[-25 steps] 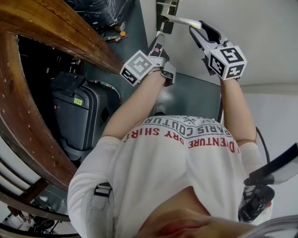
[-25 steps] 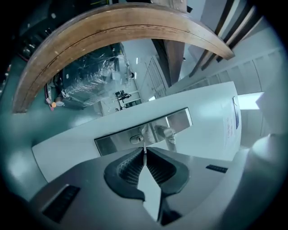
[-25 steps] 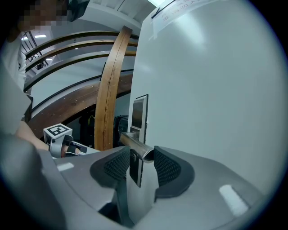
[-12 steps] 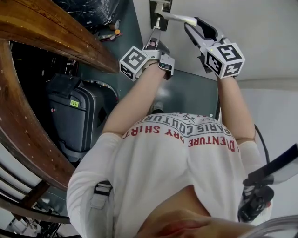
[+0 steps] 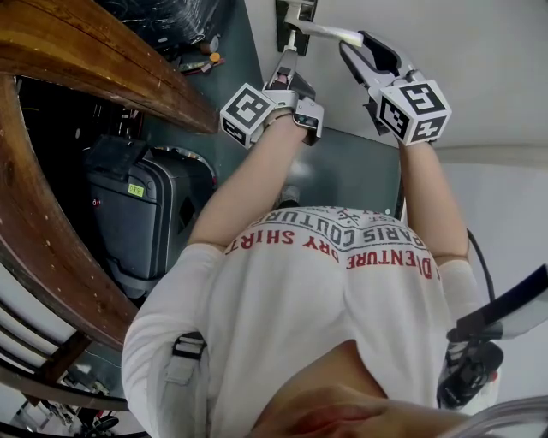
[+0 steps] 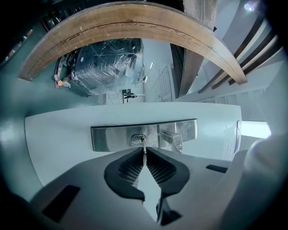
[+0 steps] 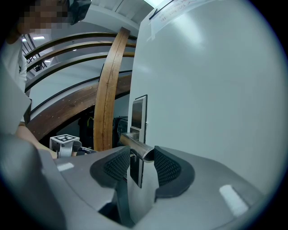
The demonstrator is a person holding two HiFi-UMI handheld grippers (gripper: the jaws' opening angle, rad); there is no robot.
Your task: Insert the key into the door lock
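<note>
A steel lock plate with its keyhole is fixed on the white door. My left gripper is shut on a thin key, whose tip sits at the keyhole. In the head view the left gripper points up at the lock plate. The steel door handle lies between the pads of my right gripper, which grips it near its free end. From the head view, the right gripper holds the door handle from the right.
A curved wooden stair rail runs along the left. A dark suitcase stands below it, and a plastic-wrapped bundle lies on the floor beyond. The white door fills the upper right.
Over the last second the left gripper has moved the key up to the lock plate. The right gripper has stayed on the handle. The last half second shows almost no motion.
</note>
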